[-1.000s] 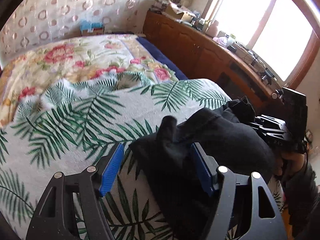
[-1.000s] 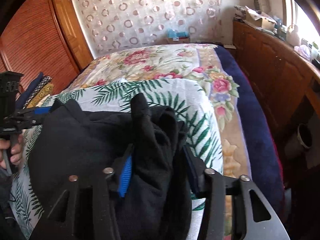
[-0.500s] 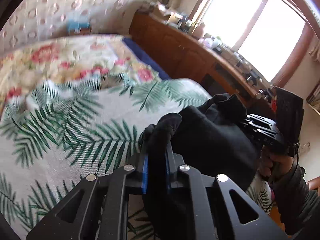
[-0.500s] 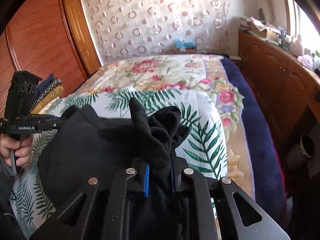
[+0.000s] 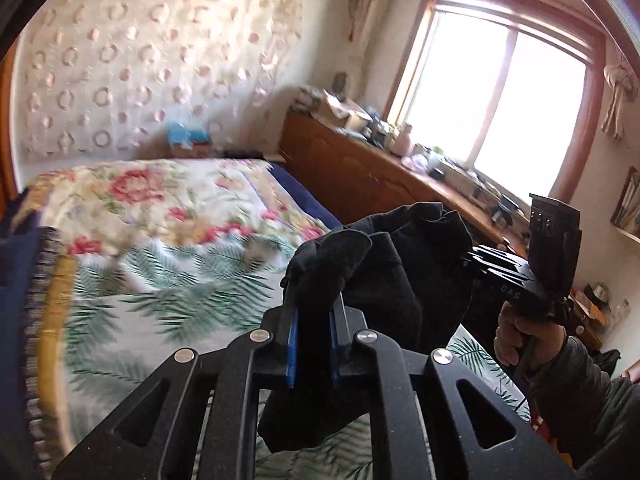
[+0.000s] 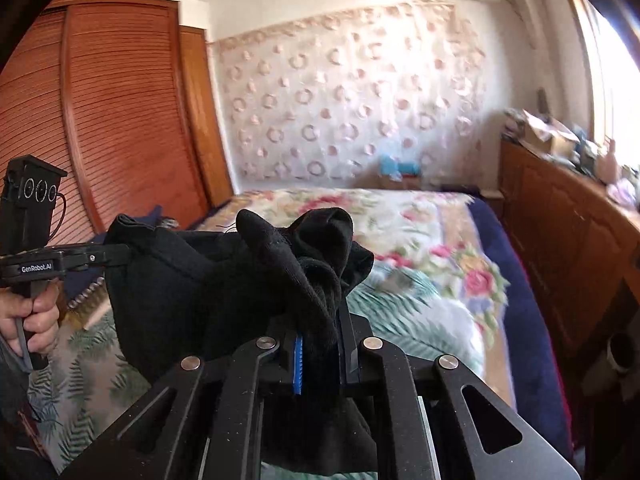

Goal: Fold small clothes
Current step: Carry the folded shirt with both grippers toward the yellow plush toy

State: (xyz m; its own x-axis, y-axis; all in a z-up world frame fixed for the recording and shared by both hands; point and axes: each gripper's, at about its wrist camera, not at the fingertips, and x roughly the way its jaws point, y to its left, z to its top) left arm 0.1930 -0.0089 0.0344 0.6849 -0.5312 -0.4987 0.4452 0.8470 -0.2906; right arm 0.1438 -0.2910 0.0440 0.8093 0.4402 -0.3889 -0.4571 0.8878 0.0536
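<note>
A small black garment (image 5: pixel 400 276) hangs in the air between my two grippers, lifted off the bed. My left gripper (image 5: pixel 313 320) is shut on one bunched corner of it. My right gripper (image 6: pixel 320 344) is shut on the other bunched corner (image 6: pixel 304 264). In the left wrist view the right gripper (image 5: pixel 480 264) shows at the garment's far side. In the right wrist view the left gripper (image 6: pixel 120 254) shows at its left edge. The cloth sags between them above the palm-leaf sheet (image 5: pixel 168 304).
The bed carries a floral cover (image 6: pixel 420 224) beyond the palm-leaf sheet. A wooden sideboard (image 5: pixel 360 176) with clutter runs under the window on the right. A louvred wooden wardrobe (image 6: pixel 100 120) stands left. Folded dark cloth (image 5: pixel 16 280) lies at the bed's left edge.
Both grippers closed on the black garment's corners and have lifted it up off the bed; both cameras now tilt higher toward the wall and window.
</note>
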